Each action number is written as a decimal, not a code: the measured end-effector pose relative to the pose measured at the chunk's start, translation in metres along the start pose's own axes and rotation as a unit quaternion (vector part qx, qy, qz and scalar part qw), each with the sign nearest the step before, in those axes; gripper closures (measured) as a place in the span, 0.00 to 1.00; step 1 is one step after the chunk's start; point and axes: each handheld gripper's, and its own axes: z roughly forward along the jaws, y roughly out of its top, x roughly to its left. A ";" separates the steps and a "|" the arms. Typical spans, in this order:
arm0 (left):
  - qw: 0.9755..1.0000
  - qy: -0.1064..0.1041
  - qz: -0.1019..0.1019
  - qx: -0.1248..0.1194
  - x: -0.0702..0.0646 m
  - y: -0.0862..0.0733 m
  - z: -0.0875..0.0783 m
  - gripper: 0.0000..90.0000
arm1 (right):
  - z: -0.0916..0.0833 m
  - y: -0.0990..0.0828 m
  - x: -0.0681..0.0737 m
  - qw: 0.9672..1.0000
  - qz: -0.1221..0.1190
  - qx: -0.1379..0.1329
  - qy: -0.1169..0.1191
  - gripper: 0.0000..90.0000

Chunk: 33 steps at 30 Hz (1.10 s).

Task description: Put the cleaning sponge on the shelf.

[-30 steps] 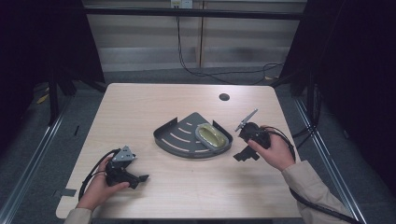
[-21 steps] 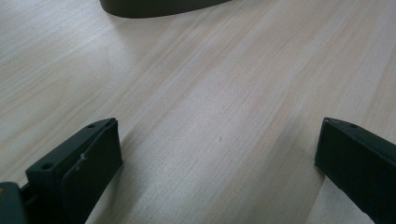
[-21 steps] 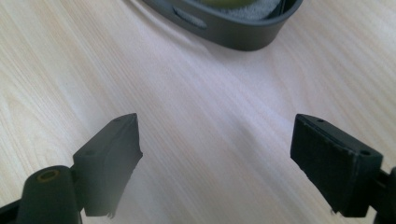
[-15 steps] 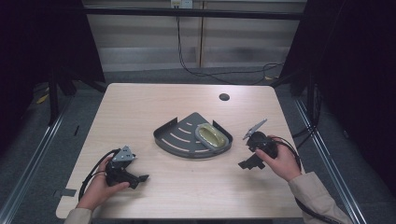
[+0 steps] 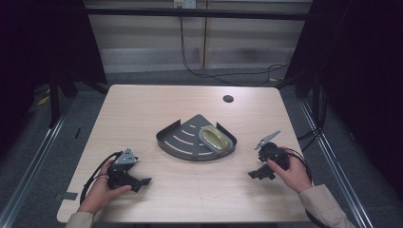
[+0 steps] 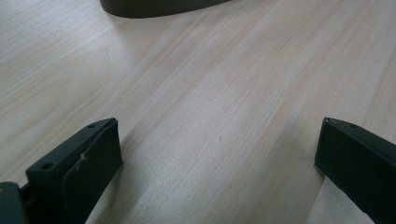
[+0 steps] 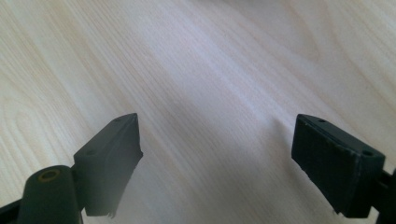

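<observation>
Dark curtains and cables ring a pale wood table [image 5: 157,109]. Mid-table sits a dark fan-shaped tray [image 5: 183,137] w/ a yellowish sponge-like pad [image 5: 213,137] in its right corner, nothing gripping it. Right gripper [image 5: 261,174] rests near-right of tray, jaws wide apart over bare wood; left gripper [image 5: 140,181] near-left, jaws also apart. To finish well, I'd park both flat, well clear of the tray rim, cables slack, no nudging it.

No readable text, label, brand, number or sign appears anywhere, neither on the wooden table [image 5: 157,109], the dark corner tray [image 5: 183,142], nor the two handheld grippers.
</observation>
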 end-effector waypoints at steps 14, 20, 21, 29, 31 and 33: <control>1.000 0.000 0.000 0.000 0.000 0.000 0.000 0.00 | 0.006 -0.023 -0.003 0.999 -0.006 -0.033 -0.012 0.16; 1.000 0.000 0.000 0.000 0.000 0.000 0.000 0.00 | 0.008 -0.035 -0.003 0.996 -0.014 -0.083 -0.018 0.15; 1.000 0.000 -0.001 0.000 0.000 0.000 0.000 0.00 | 0.008 -0.037 -0.002 0.996 -0.015 -0.086 -0.022 0.15; 1.000 0.000 -0.001 -0.001 0.000 0.000 0.000 0.00 | 0.011 -0.047 0.000 0.992 -0.016 -0.124 -0.031 0.13; 1.000 0.000 -0.001 -0.001 0.000 0.000 0.000 0.00 | 0.011 -0.049 0.001 0.990 -0.016 -0.134 -0.035 0.13; 1.000 0.000 -0.001 -0.001 0.000 0.000 0.000 0.00 | 0.012 -0.052 0.001 0.989 -0.014 -0.147 -0.034 0.13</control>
